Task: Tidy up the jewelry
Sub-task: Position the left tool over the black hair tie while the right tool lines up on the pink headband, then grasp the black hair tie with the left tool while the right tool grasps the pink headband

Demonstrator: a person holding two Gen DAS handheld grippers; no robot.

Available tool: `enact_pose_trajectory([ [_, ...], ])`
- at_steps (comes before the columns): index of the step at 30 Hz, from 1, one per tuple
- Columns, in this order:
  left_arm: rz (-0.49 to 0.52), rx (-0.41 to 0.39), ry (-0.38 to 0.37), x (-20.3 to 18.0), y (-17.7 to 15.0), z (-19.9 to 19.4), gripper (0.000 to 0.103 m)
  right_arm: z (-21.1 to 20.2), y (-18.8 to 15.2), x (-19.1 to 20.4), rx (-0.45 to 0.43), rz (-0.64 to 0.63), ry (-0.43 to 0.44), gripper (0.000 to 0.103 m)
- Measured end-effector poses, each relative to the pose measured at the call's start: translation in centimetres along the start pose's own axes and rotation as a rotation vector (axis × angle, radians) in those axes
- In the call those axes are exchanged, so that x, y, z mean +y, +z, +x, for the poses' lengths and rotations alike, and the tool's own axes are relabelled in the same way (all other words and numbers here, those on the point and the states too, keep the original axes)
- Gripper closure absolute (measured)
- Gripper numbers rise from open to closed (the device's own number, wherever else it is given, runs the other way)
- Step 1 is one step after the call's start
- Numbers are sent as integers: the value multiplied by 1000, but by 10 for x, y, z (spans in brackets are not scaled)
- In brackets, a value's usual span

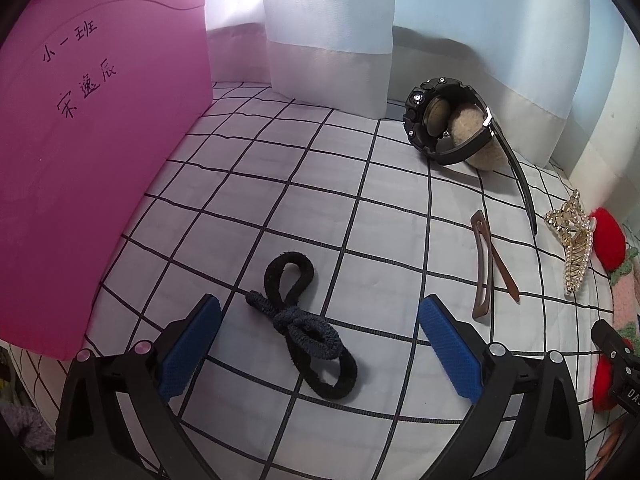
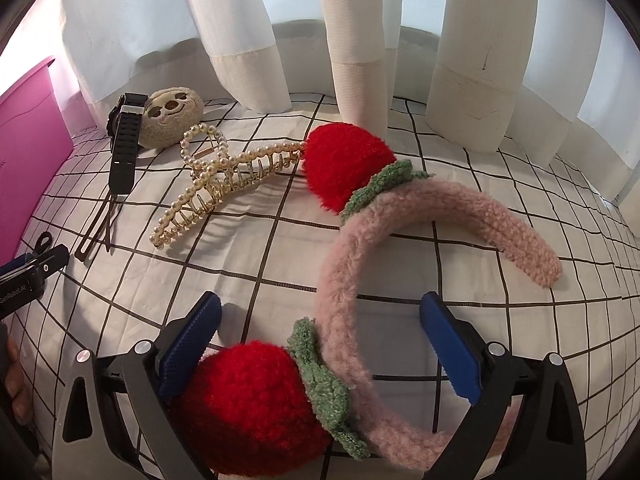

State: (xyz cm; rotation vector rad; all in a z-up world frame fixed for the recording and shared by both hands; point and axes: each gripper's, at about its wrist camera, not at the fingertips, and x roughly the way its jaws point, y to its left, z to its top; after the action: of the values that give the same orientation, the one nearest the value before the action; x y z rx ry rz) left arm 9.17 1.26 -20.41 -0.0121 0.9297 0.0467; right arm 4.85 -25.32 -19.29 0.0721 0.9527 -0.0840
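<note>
Left gripper [image 1: 320, 328] spread wide, holding nothing, straddling the knotted black hair ties [image 1: 306, 326] on the checked cloth [image 1: 360, 184]; pads not touching them. Right gripper [image 2: 320, 344] likewise spread, empty, with the pink fuzzy headband [image 2: 400, 280] lying between its fingers and one red strawberry pom [image 2: 248, 404] just beside the left pad.

Judgement: ties are light, soft and limp; pinch at the central knot so both loops lift together. Headband is padded over a probably stiff arc; grip the band, not the poms.

Farther out: brown hair clip [image 1: 486, 264], thin, likely brittle. Pearl claw clip [image 2: 216, 184] touches the second pom; awkward, probably fragile teeth. Black watch [image 1: 444, 120] is wrapped around a plush sloth cushion [image 2: 170, 114] near the curtain [image 2: 472, 92]. Pink box [image 1: 96, 152] stands at left.
</note>
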Motion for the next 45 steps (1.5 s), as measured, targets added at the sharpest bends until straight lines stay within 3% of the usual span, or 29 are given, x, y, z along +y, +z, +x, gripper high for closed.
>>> enact_pose_trajectory([
  [32, 3, -4, -2, -1, 0, -3, 6, -1, 0, 1, -9, 6, -1, 9],
  [35, 7, -17, -6, -2, -2, -5, 14, -1, 0, 0, -6, 3, 6, 10],
  [36, 14, -23, -11, -3, -3, -7, 21, -2, 0, 0, -6, 3, 10, 11],
  [37, 22, -29, -16, -5, -4, -9, 29, -3, 0, 1, -8, -2, 14, 14],
  [41, 37, -39, -26, -10, -4, -13, 45, -8, -2, 7, -21, -29, 33, 31],
  [43, 38, -45, -26, -11, -4, -15, 67, -10, -3, 10, -25, -40, 44, 39],
  [45, 40, -47, -25, -13, -3, -16, 78, -12, -3, 12, -27, -51, 54, 46],
])
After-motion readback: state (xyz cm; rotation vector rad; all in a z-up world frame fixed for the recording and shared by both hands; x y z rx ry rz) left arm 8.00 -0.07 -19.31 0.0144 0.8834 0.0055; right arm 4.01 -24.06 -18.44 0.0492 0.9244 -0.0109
